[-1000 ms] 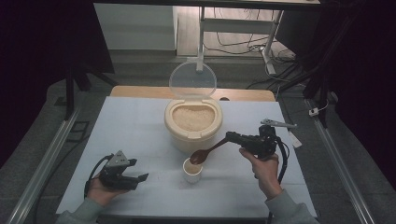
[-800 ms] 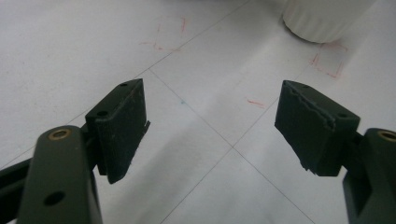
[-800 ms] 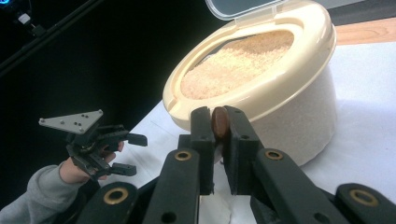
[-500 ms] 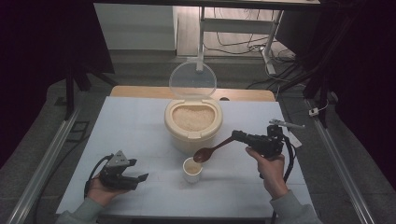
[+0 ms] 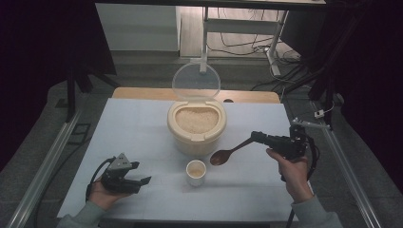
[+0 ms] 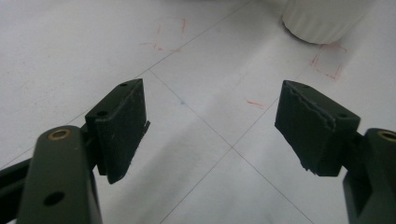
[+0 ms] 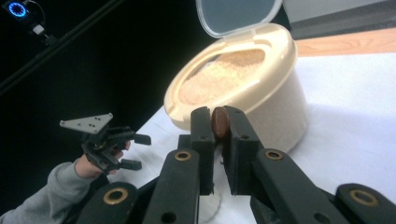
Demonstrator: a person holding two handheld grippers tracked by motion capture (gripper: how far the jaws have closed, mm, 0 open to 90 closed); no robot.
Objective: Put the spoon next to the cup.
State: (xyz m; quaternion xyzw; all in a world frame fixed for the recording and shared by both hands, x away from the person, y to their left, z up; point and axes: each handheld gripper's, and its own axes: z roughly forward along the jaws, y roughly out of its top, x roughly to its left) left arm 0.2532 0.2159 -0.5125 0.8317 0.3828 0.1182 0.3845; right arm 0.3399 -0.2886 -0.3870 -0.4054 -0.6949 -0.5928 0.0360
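Note:
A cream tub of rice stands mid-table with its clear lid tipped up. In front of it stands a small white cup. My right gripper is shut on the handle of a brown wooden spoon, whose bowl hangs just right of the cup. In the right gripper view the jaws pinch the spoon handle, with the rice tub behind. At the front left, my left gripper rests open in the hand; its pads stand wide apart over bare table, the cup beyond.
The white table mat ends at a wooden edge behind the tub. Metal rails run along both sides. A chair base and cables lie on the floor beyond. The left hand's gripper appears in the right gripper view.
My right gripper has carried the spoon to the right and slightly up, taking its bowl from over the cup to beside it. The left gripper has stayed put.

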